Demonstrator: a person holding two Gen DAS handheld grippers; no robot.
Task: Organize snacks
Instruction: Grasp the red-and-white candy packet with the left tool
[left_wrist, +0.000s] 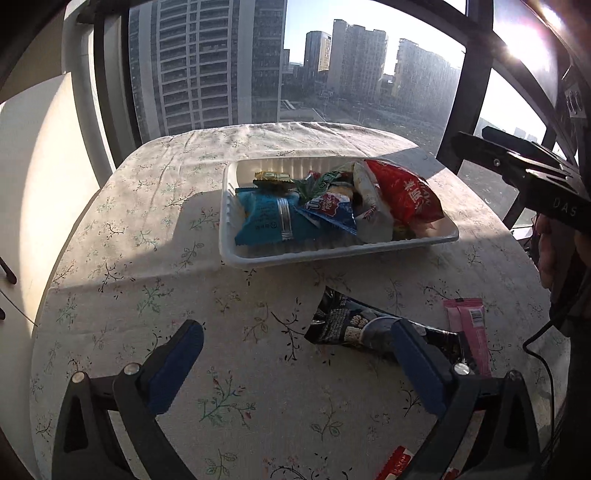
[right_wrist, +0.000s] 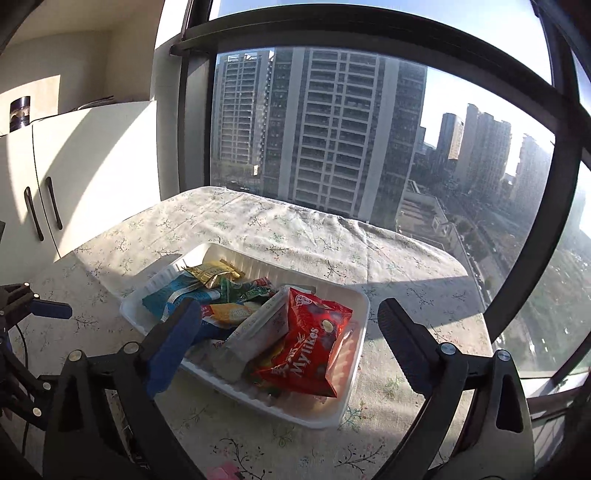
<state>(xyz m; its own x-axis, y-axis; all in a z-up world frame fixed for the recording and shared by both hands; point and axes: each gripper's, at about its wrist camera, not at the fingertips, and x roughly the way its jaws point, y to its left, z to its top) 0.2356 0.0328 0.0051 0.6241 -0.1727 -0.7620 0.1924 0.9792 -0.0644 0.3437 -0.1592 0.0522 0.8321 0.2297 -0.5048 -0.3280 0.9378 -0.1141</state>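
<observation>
Left wrist view first: the left gripper (left_wrist: 295, 347), black-framed with blue pads, hangs spread wide over the floral-print cloth-covered table (left_wrist: 147, 229), nothing between its jaws. At ten o'clock from it there is only sunlit cloth. Dead ahead at twelve o'clock sits the white ribbed foam tray (left_wrist: 332, 254), packed with snacks: a light-blue foil packet (left_wrist: 266, 218) at its left end, a gold-wrapped sweet (left_wrist: 271, 179) behind that, a dark-blue triangular packet (left_wrist: 328, 212) in the middle, a white paper-wrapped pack (left_wrist: 373, 214), and a big red crinkly bag (left_wrist: 406, 195) at the right end. Outside the tray, at about two o'clock of the gripper, a black snack pouch (left_wrist: 351, 325) lies flat on the cloth, partly behind the right-hand pad, and a pink wrapped bar (left_wrist: 467, 328) lies just beside it. A red wrapper (left_wrist: 395, 461) peeks in at the bottom edge.

Over to the right wrist view: the right gripper (right_wrist: 291, 321) is spread wide too, empty, hovering over the near edge of the same tray (right_wrist: 354, 391). The left gripper's blue pad (right_wrist: 50, 309) shows at nine o'clock. The red bag (right_wrist: 314, 347), marked Mylikes, leans on the white pack (right_wrist: 258, 332) between the fingers, with the light-blue packet (right_wrist: 177, 295) and gold sweet (right_wrist: 214, 273) at eleven o'clock.
</observation>
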